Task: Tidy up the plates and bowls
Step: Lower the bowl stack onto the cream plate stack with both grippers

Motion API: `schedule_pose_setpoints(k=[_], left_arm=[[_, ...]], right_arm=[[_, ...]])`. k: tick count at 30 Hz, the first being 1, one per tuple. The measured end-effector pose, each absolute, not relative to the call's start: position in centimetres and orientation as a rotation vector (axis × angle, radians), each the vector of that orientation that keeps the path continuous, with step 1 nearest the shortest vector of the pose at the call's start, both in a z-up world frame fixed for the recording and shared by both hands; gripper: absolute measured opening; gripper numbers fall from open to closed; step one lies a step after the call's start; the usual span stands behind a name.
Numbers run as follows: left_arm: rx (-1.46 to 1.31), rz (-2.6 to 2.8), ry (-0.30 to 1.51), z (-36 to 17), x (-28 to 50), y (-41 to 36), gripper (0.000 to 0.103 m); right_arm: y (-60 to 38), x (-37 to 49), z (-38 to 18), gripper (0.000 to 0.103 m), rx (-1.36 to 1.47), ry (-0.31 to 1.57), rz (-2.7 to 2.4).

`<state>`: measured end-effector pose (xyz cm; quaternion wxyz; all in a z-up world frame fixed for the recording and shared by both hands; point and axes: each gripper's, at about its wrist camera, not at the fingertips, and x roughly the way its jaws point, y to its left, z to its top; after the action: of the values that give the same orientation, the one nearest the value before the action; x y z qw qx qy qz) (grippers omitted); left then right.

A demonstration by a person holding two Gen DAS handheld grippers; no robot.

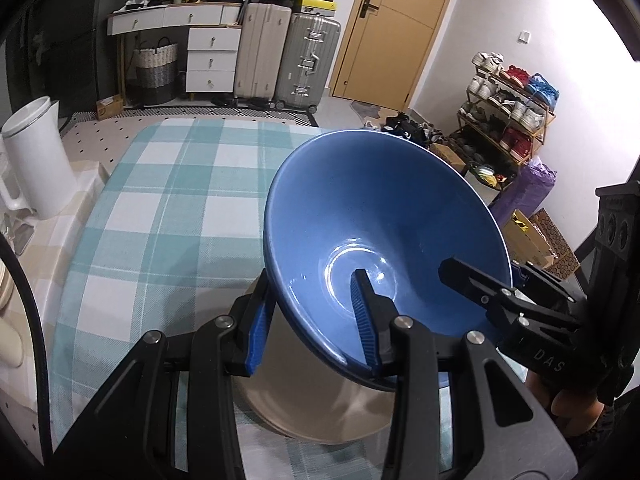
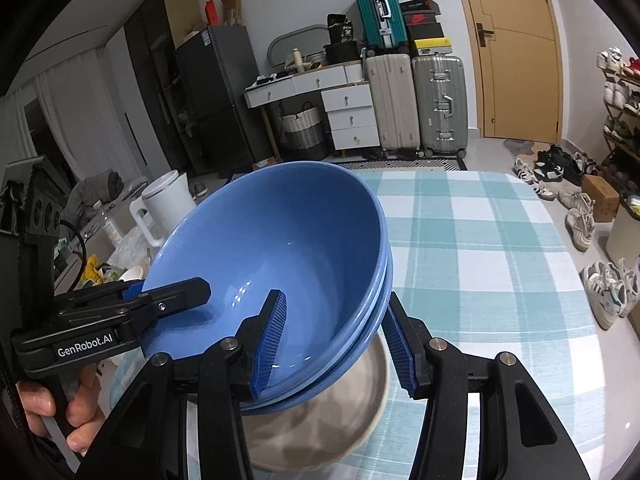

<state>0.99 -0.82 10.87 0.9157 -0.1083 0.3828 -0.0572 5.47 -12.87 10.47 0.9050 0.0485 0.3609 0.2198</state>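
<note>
A stack of blue bowls [image 1: 384,216] sits nested over beige plates [image 1: 320,396] on the checked tablecloth. My left gripper [image 1: 312,320] straddles the stack's near-left rim, one finger inside, one outside, with a gap on the outer side. My right gripper [image 2: 340,344] straddles the opposite rim of the blue bowls [image 2: 280,248], pads also apart from the wall. Three nested rims show in the right wrist view. The beige plates [image 2: 320,432] lie beneath. Each gripper shows in the other's view, the right one [image 1: 480,288] and the left one [image 2: 172,300].
A white kettle [image 1: 36,160] stands at the table's left edge, also in the right wrist view [image 2: 164,200]. The checked cloth [image 2: 480,260] stretches beyond the bowls. Suitcases, drawers, a shoe rack and loose shoes stand on the floor beyond.
</note>
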Motion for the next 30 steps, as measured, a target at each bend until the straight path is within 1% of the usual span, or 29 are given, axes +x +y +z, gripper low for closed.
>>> schedule_pose_setpoints(k=[12, 30], left_arm=[[-0.243, -0.085, 0.822, 8.2, 1.3, 1.0, 0.035], [-0.243, -0.095, 0.870, 4.8, 3.0, 0.5, 0.035]], right_arm=[[-10.7, 6.6, 8.1, 0.051, 0.063, 0.781, 0.474], [-11.1, 6.7, 6.6, 0.051, 0.055, 0.792, 0.461]])
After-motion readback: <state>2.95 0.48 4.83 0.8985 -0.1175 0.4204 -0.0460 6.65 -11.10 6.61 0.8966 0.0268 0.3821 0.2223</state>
